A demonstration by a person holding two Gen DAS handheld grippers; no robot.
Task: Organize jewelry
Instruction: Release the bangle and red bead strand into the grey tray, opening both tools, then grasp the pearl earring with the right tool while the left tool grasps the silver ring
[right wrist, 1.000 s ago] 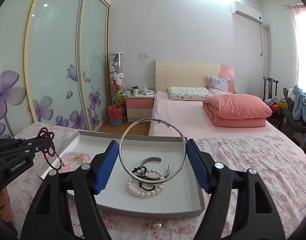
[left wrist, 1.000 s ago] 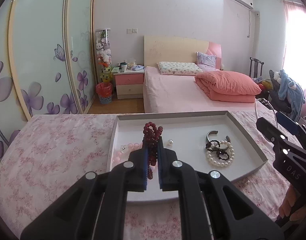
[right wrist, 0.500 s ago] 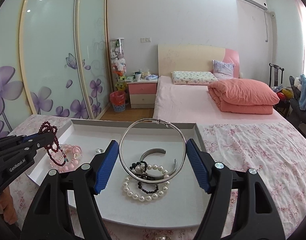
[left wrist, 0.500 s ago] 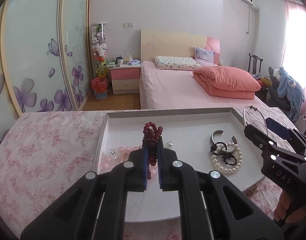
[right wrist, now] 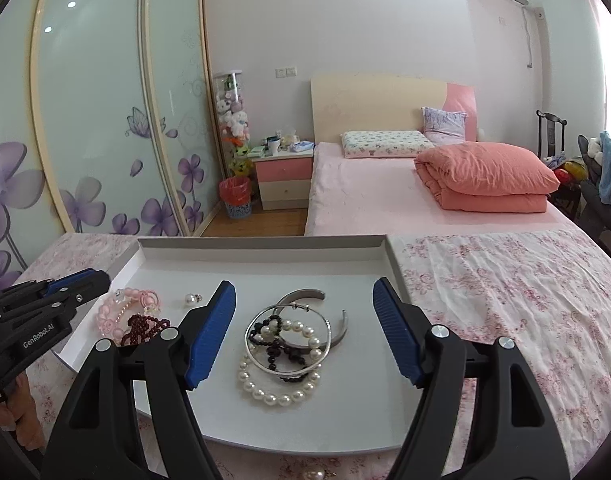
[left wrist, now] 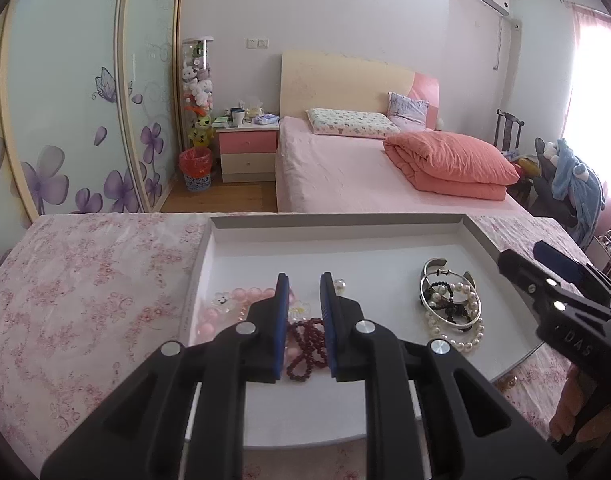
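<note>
A white tray [left wrist: 337, 228] lies on the flowered cloth. My left gripper [left wrist: 304, 280] is open above a dark red bead bracelet [left wrist: 305, 346], which lies in the tray beside a pink bead bracelet [left wrist: 241, 296]. My right gripper [right wrist: 304, 300] is open wide above a thin silver hoop [right wrist: 288, 344], which rests on a pearl bracelet [right wrist: 277, 394], black beads [right wrist: 275, 350] and a silver cuff [right wrist: 337, 334]. The red bracelet [right wrist: 143, 326] and pink bracelet [right wrist: 123, 308] show at the left of the right wrist view.
A loose pearl [right wrist: 191, 299] lies in the tray. A pearl earring [right wrist: 319, 474] lies on the cloth [right wrist: 505, 300] in front of the tray. A small gold piece [left wrist: 509, 380] lies right of the tray. A bed [left wrist: 365, 176] stands behind.
My left gripper opened and the red bracelet dropped into the tray by the pink one. My right gripper opened wider and the silver hoop fell onto the pearl pile.
</note>
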